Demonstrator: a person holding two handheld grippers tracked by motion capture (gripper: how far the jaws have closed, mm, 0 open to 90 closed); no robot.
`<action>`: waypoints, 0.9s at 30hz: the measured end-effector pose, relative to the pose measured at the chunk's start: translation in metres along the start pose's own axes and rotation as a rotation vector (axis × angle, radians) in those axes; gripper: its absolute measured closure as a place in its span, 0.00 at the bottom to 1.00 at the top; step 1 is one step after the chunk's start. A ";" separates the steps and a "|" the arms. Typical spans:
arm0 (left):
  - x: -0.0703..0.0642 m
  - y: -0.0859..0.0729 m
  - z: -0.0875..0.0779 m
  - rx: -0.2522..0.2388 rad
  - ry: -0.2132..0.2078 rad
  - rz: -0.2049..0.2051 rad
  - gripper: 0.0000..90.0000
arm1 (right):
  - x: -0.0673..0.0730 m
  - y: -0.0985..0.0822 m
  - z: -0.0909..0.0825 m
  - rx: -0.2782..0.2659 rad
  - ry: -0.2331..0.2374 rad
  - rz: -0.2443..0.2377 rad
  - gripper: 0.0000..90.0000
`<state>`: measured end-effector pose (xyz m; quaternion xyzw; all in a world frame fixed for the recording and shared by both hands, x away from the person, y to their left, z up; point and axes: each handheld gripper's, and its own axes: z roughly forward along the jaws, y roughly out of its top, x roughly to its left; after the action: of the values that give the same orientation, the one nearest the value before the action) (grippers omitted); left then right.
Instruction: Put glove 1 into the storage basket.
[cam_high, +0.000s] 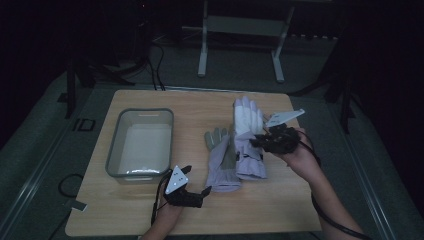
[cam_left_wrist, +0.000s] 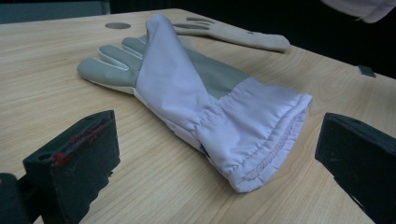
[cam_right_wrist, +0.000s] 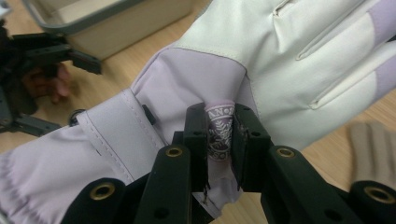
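Right tongs (cam_right_wrist: 219, 135) pinch only a small fold of the lifted glove (cam_right_wrist: 289, 60); might slip. Left tongs (cam_left_wrist: 210, 154) wide open, empty.

A small purple tag (cam_right_wrist: 219, 133) on the lifted glove (cam_right_wrist: 280, 70) carries white print: the letters "AN" and a further stroke at its top, above a leafy crest. The rest is pinched between black jaws and unreadable. On the floor left of the table (cam_high: 280, 210), pale marks (cam_high: 83, 124) look like "ID".
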<state>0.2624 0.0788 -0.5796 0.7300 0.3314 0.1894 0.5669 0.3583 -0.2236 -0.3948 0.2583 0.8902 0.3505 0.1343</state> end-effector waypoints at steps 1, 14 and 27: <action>-0.001 0.000 0.000 -0.003 0.000 0.004 0.00 | 0.003 0.004 0.005 0.005 0.004 -0.003 0.86; -0.003 0.000 -0.004 -0.031 0.000 0.020 0.00 | 0.031 0.013 0.081 0.139 0.021 0.008 0.86; -0.003 -0.001 -0.003 -0.029 -0.008 0.010 0.00 | 0.030 -0.006 0.129 0.245 -0.006 0.034 0.84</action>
<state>0.2585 0.0791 -0.5790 0.7242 0.3229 0.1941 0.5776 0.3848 -0.1393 -0.4934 0.2888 0.9215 0.2404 0.0982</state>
